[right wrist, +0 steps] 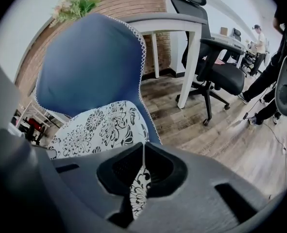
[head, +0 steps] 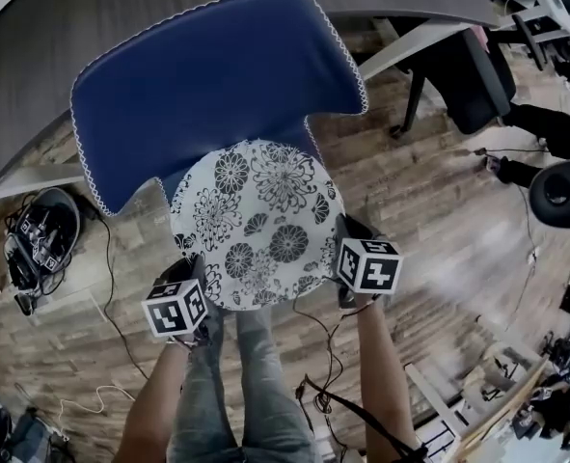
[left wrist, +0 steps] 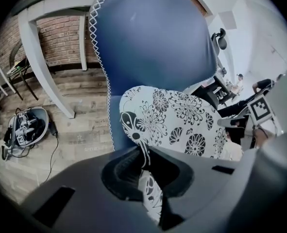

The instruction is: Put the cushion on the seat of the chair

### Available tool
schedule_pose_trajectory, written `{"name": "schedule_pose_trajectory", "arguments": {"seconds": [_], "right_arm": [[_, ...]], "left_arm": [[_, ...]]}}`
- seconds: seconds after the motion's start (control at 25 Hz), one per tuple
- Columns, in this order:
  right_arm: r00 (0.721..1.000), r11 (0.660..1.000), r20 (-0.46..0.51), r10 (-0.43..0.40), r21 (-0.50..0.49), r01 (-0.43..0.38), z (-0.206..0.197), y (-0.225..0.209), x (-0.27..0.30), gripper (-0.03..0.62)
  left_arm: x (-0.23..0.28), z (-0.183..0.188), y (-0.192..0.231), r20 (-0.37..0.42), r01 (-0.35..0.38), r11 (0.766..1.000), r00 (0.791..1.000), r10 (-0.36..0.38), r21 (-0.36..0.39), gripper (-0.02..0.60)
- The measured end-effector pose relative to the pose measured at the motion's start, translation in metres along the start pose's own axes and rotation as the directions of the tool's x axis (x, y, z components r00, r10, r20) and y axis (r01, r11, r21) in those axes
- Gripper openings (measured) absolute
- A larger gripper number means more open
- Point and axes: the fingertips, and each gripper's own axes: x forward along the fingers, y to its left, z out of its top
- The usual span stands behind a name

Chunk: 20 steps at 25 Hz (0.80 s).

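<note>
Left gripper [head: 192,263] and right gripper [head: 346,234]: jaws clenched on opposite edges of the cushion [head: 256,220]. Cushion is over the chair [head: 207,85] seat.

We identify the plank floor [head: 439,220] as the carrying surface. In the head view, the blue chair [head: 207,75] stands on it at 12 o'clock, its back close against the edge of the grey table [head: 34,75]. At 9 o'clock, a round container [head: 41,234] full of cables rests on the planks, and a thin black cable [head: 108,278] runs from beside it towards 7 o'clock. A black office chair [head: 463,75] stands at 2 o'clock. The floral cushion [head: 256,225] hides the blue chair's seat; we cannot confirm contact.
</note>
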Motion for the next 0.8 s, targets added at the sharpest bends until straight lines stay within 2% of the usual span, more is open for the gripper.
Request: {"name": "schedule_pose_trajectory", "arguments": {"seconds": [0.48, 0.8], "right_arm": [[0.998, 1.000, -0.059, -0.022, -0.003, 0.022, -0.020, -0.020, 0.043, 0.015], [0.996, 0.999, -0.079, -0.049, -0.006, 0.049, -0.027, -0.029, 0.062, 0.017]], "left_arm": [[0.027, -0.014, 0.024, -0.033, -0.096, 0.995, 0.995, 0.095, -0.029, 0.020], [0.046, -0.027, 0.041, -0.060, -0.104, 0.991, 0.993, 0.099, -0.084, 0.020]]}}
